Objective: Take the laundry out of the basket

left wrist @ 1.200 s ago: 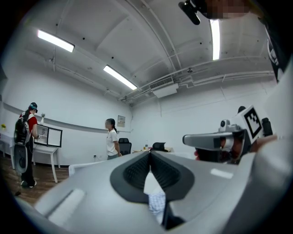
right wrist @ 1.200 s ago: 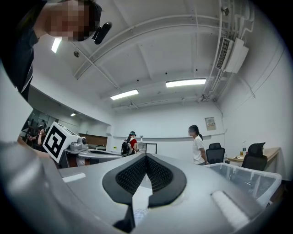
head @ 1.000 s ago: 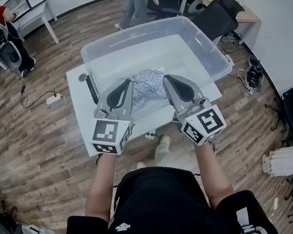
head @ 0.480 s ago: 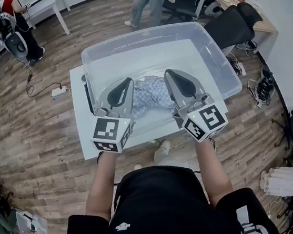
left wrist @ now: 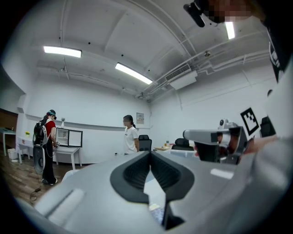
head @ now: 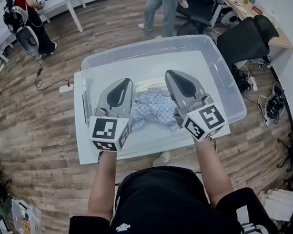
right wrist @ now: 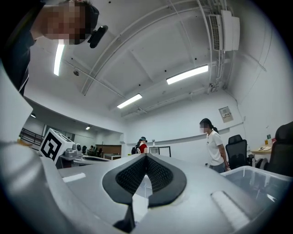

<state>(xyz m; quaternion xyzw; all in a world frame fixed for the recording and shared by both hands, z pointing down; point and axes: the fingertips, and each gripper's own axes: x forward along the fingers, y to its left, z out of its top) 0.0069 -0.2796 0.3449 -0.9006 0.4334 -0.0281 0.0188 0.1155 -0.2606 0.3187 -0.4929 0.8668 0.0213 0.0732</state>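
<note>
— What's at the left?
— Left gripper (head: 125, 83), clenched, empty.
— Middle?
— Crumpled checked laundry (head: 155, 107) inside the clear, rectangular plastic basket (head: 153, 44) on a white table (head: 84, 142).
— Right?
— Right gripper (head: 172, 74), clenched, empty too.

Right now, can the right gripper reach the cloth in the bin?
Probably yes. The bin has no lid, the cloth lies bare close by the right gripper, and nothing stands between them. Its jaws are shut, so they must open first.

Head camera steeply down over clear bin (head: 226, 85); 2 gripper cameras level, both toward white-shirted person (left wrist: 131, 139).
</note>
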